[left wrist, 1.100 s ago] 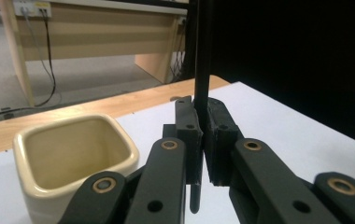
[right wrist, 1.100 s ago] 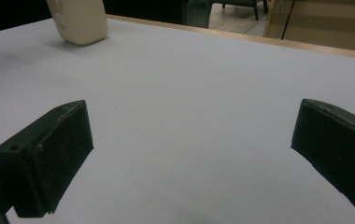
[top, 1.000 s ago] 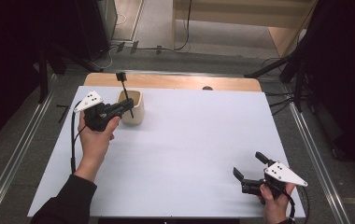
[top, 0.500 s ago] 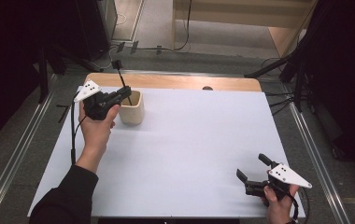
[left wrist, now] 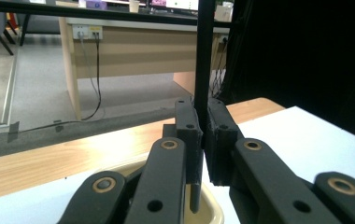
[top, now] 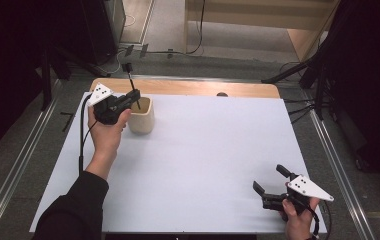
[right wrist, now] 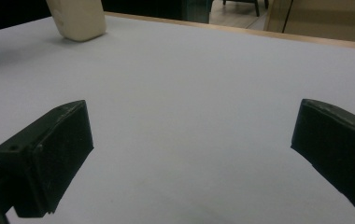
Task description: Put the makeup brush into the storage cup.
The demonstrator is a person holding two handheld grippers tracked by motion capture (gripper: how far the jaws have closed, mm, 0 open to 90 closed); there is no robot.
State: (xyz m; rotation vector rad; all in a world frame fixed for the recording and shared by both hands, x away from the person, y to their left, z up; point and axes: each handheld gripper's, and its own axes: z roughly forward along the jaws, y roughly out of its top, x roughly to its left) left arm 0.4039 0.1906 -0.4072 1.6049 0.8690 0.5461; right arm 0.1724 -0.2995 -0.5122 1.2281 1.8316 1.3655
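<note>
Item: our left gripper (top: 134, 96), jaws pinched on a thin black stick (left wrist: 204, 56) held upright, so that its lower end can hang inside the cream cup (top: 141, 116) at the far left of the white table (top: 203, 165). Left forearm reaches forward, wrist level, gripper pointing across the cup's mouth. Item: our right gripper (top: 272, 186), jaws spread and holding nothing, parked low at the near right corner, well apart, probably waiting.
</note>
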